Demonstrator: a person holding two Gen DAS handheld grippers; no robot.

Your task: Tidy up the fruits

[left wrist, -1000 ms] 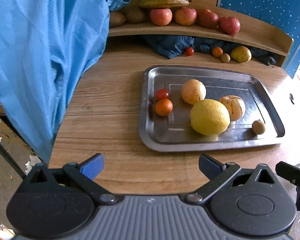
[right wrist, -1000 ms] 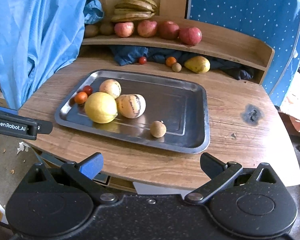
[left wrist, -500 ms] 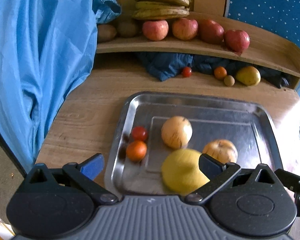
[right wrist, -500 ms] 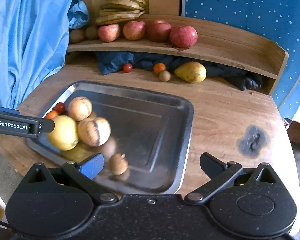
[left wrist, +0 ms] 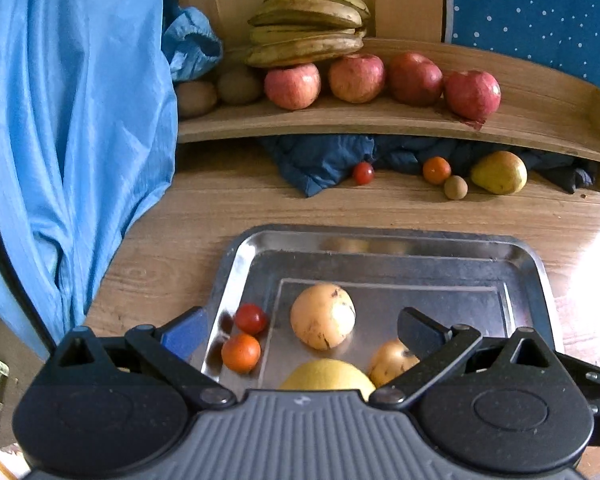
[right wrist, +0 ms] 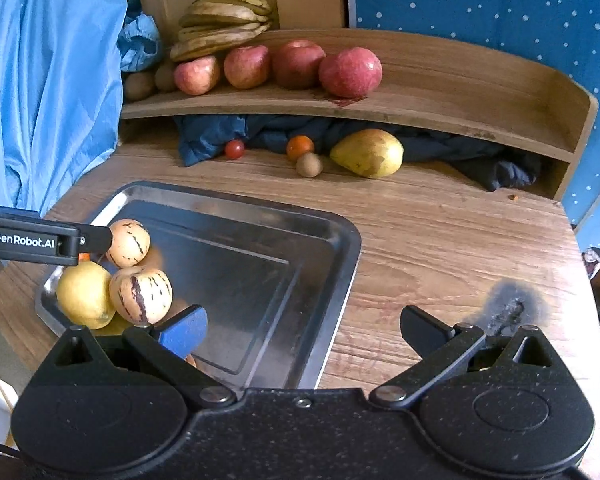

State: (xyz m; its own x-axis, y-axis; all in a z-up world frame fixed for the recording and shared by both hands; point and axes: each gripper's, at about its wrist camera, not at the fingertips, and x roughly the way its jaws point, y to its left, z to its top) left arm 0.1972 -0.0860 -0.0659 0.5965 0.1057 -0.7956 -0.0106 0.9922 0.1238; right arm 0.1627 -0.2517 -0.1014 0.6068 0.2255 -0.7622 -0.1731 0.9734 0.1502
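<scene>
Jaws of both grippers stand apart, empty: left gripper (left wrist: 300, 328) over the tray's (left wrist: 384, 240) near left corner, right gripper (right wrist: 302, 326) over its near right edge. Only the left view shows the tomato (left wrist: 251, 319). Both have advanced since earlier. Striped melon (right wrist: 141, 295) touches the lemon (right wrist: 83, 294).

The left gripper (left wrist: 296, 326) has a ribbed grey body, two round black housings, black link arms with silver rivets, one blue finger (left wrist: 184, 332) and one black. The right gripper (right wrist: 300, 326) has a speckled black body. A white "GenRobot.AI" marking runs along the left gripper's black side.
</scene>
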